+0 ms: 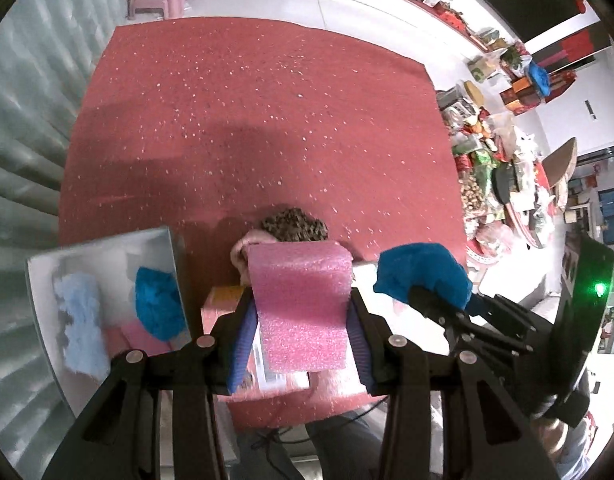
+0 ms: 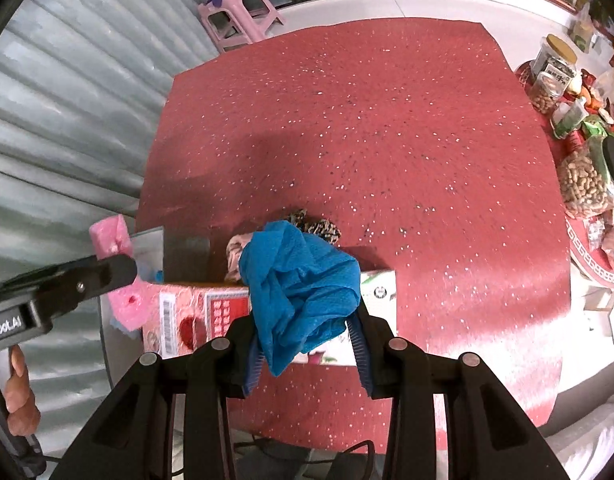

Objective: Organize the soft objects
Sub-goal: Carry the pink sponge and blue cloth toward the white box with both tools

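My left gripper (image 1: 301,320) is shut on a pink foam sheet (image 1: 301,304) and holds it above the boxes at the near edge of the red table (image 1: 247,120). My right gripper (image 2: 307,324) is shut on a crumpled blue cloth (image 2: 299,284); the cloth also shows in the left wrist view (image 1: 423,276). The left gripper's pink foam also shows in the right wrist view (image 2: 109,238). A grey tray (image 1: 103,252) at the near left holds a light blue fluffy piece (image 1: 81,320), another blue cloth (image 1: 159,306) and pink foam (image 1: 143,336).
A pink and white printed box (image 2: 195,316) lies under both grippers. A leopard-print soft item (image 1: 295,226) and a pinkish one (image 1: 243,250) lie behind it. Jars and snack bags (image 2: 583,184) crowd the right edge. A corrugated metal wall (image 2: 67,92) stands on the left, with a pink stool (image 2: 243,16) at the back.
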The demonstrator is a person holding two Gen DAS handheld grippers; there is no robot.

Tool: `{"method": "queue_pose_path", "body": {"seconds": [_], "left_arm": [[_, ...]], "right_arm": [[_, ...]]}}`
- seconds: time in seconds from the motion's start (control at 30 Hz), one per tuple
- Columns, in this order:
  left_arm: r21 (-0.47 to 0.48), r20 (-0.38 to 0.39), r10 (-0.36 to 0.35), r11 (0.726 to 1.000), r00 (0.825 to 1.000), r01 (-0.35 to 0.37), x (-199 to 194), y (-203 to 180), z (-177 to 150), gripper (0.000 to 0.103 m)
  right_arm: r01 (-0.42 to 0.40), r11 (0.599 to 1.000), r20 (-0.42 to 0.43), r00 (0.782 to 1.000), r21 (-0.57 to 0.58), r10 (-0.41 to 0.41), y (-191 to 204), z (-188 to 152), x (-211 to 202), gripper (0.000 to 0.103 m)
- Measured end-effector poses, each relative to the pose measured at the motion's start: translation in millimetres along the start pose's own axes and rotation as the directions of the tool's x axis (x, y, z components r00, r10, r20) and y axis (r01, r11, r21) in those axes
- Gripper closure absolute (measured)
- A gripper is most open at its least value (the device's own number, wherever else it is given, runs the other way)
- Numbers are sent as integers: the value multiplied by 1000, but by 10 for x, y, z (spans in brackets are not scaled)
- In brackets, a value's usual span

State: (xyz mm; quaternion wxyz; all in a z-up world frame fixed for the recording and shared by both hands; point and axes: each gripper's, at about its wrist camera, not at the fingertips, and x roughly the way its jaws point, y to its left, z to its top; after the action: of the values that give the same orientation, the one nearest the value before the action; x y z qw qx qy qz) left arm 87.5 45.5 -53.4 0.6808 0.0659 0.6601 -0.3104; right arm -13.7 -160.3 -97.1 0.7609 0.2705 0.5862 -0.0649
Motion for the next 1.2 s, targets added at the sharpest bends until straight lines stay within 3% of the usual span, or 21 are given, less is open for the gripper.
{"method": "queue_pose_path", "body": {"seconds": [0.2, 0.63, 0.93, 1.2], "left_arm": [[26, 7, -19, 999, 1000, 19, -101, 10, -264, 57], [61, 45, 15, 998, 999, -18, -189, 234, -788, 57], [19, 52, 55, 998, 997, -56, -249, 644, -1092, 57], [-78, 63, 80, 994, 995, -75, -280, 1041, -1332, 57]], "right_arm": [[22, 1000, 3, 1000, 7, -22, 29, -185, -110, 64], [37, 999, -19, 999, 7, -37, 208, -609, -223, 64], [15, 998, -34, 999, -57, -17, 572, -780, -252, 64], [-14, 980, -58, 998, -196, 3, 1069, -812, -249, 64]]}}
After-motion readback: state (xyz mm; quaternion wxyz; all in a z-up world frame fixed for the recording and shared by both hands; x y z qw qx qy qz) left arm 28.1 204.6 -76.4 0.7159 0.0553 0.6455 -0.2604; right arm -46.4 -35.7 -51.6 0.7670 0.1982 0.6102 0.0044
